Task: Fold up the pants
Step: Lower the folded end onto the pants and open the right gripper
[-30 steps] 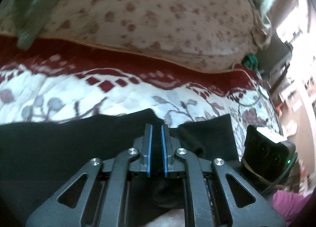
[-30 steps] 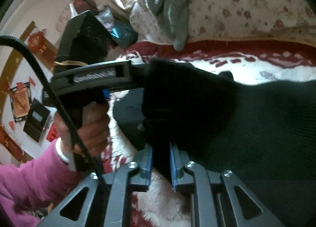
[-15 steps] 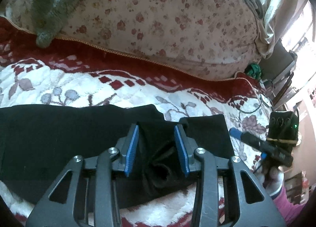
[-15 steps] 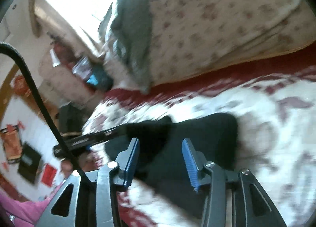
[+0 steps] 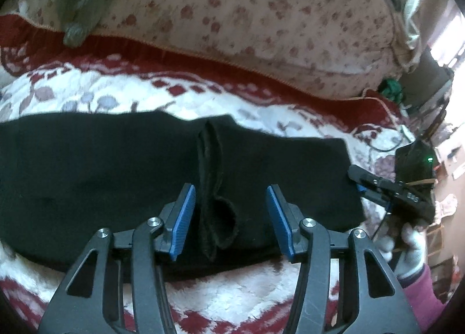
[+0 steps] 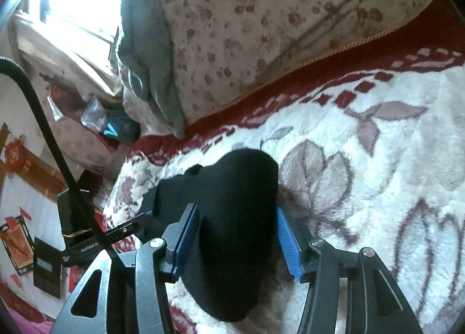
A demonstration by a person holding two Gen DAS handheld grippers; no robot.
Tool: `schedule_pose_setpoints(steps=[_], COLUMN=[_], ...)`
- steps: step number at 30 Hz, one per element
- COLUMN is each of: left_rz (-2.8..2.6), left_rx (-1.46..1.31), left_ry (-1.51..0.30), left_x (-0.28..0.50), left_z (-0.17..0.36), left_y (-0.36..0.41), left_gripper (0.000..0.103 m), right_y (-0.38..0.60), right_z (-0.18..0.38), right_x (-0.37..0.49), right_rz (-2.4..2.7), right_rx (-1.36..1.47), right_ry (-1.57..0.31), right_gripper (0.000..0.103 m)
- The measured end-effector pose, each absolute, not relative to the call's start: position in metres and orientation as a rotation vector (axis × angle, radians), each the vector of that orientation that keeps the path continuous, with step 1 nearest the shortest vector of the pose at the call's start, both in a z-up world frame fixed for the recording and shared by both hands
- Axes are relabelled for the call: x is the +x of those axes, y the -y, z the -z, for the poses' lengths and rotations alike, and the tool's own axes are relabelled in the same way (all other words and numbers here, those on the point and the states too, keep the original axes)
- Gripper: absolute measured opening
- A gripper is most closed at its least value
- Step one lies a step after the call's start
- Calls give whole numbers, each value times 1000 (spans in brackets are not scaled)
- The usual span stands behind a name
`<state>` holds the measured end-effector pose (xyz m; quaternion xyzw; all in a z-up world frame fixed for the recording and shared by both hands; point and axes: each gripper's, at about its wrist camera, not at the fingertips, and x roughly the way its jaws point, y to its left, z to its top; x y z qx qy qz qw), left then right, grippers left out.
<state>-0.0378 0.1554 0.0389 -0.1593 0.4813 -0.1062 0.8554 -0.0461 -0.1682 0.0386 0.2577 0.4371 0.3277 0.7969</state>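
The black pants lie folded flat on the red-and-white floral blanket. A raised cuff ridge stands between the jaws of my left gripper, which is open and holds nothing. My right gripper is open too, its blue pads on either side of the pants' end without pinching it. In the left wrist view the right gripper is at the pants' right edge. In the right wrist view the left gripper shows at the left.
A floral quilt is piled behind the blanket with a grey-green garment draped on it. A black cable hangs at the left of the right wrist view. Furniture and a window lie beyond the bed's edges.
Both grippers have opened and let go of the pants, which now lie flat on the blanket. Both have drawn back a little from the fabric.
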Motion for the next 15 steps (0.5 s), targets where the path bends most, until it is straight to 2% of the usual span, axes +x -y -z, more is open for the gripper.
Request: schedule_pose_setpoints(steps=[2, 4, 5, 6, 9, 15], left_rz=[205, 188, 191, 201, 222, 222], left_rx=[-341, -342, -345, -343, -337, -358], left_ry=[-1026, -1021, -1017, -1032, -1040, -1046], left_x=[-37, -37, -37, -36, -35, -33], left_z=[-32, -29, -29, -27, -27, -19], left_y=[-152, -149, -148, -146, -139, -133], left_gripper=[51, 47, 30, 23, 19, 19], right_y=[164, 160, 159, 159, 160, 179], right_z=[-37, -39, -41, -43, -51, -39], right_x=[-44, -44, -45, -46, -53, -52], right_rz=[-727, -730, -734, -734, -712, -660], right_rx=[534, 488, 480, 474, 441, 509], right_ry=[-939, -920, -914, -911, -896, -930], right_gripper=[39, 31, 29, 28, 26, 26])
